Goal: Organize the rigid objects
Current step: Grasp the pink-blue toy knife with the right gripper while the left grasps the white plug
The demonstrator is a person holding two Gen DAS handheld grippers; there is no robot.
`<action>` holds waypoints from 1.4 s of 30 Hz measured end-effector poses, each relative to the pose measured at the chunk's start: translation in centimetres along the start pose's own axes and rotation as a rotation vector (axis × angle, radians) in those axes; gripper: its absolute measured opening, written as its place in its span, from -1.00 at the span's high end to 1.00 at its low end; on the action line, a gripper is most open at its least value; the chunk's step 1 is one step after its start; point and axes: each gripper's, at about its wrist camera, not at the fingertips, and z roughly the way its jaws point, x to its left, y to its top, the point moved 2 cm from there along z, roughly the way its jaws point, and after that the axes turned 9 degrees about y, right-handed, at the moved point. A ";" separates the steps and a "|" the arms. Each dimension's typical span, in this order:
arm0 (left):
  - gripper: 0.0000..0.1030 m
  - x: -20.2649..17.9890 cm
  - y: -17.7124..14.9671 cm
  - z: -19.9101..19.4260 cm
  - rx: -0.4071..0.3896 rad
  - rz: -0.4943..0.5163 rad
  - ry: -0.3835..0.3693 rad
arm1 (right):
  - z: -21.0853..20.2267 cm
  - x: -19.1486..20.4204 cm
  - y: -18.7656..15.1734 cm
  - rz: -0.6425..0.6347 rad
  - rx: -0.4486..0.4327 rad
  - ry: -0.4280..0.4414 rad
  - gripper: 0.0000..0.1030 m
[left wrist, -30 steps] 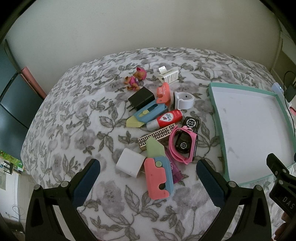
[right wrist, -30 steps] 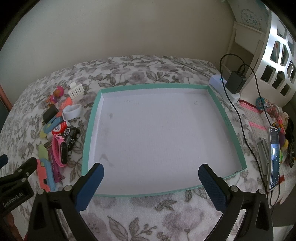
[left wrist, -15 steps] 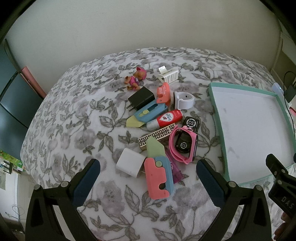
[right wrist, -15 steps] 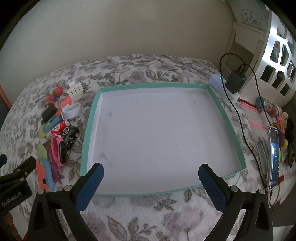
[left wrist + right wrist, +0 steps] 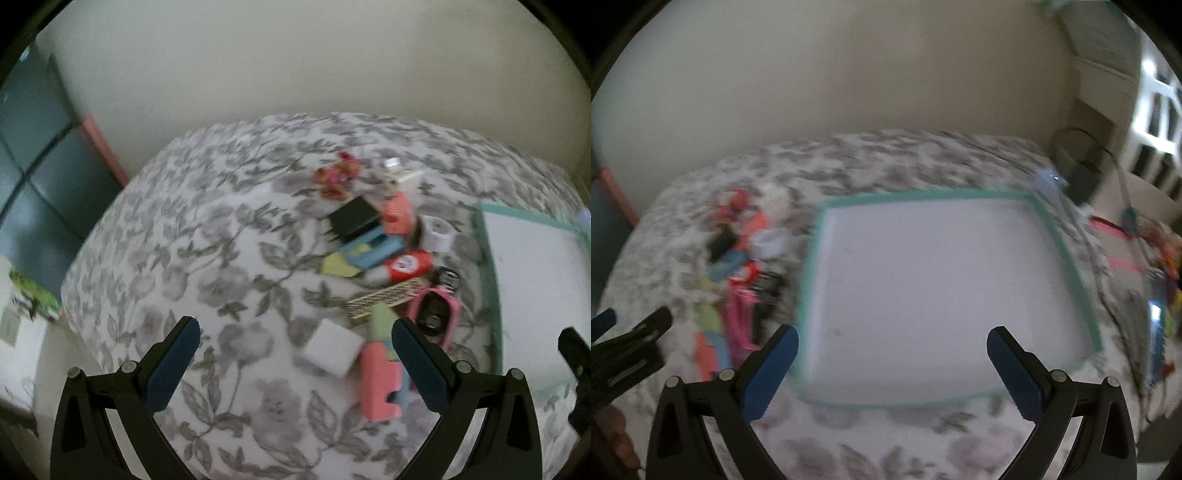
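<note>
A pile of small rigid objects lies on the floral bedspread in the left wrist view: a white cube [image 5: 330,350], a pink-and-blue toy knife [image 5: 378,380], a pink watch [image 5: 437,314], a red-and-white tube [image 5: 404,264], a black charger [image 5: 352,218] and a small pink toy figure [image 5: 338,173]. My left gripper [image 5: 295,363] hovers open just short of the white cube, holding nothing. The teal-rimmed white tray [image 5: 1067,258] fills the right wrist view, with my right gripper [image 5: 892,369] open and empty above its near edge. Both views are blurred.
The bed [image 5: 207,258] drops off at the left towards a dark cabinet [image 5: 33,155]. A black plug and cable [image 5: 1078,177] and a shelf with a phone [image 5: 1156,332] and small items sit right of the tray. The left gripper's body [image 5: 624,350] shows beside the pile.
Both cameras have swung: the pile now sits further right in the left wrist view, and the tray has shifted right and down in the right wrist view. Both grippers stay open.
</note>
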 end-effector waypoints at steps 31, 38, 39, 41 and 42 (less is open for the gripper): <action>-1.00 5.7 -1.7 8.8 0.214 -0.175 -0.072 | 11.0 14.8 -3.7 -0.284 0.336 0.266 -0.58; -1.00 4.5 -1.5 7.9 0.189 -0.141 -0.137 | 11.0 13.5 -3.2 -0.209 0.337 0.261 -0.01; -1.00 4.2 -1.5 7.8 0.184 -0.131 -0.146 | 11.1 13.4 -3.2 -0.199 0.337 0.264 0.02; -1.00 3.6 -1.4 7.6 0.179 -0.107 -0.152 | 11.1 13.5 -3.1 -0.197 0.333 0.263 0.15; -0.99 3.4 -1.4 7.6 0.179 -0.096 -0.155 | 11.0 13.5 -3.1 -0.197 0.332 0.264 0.16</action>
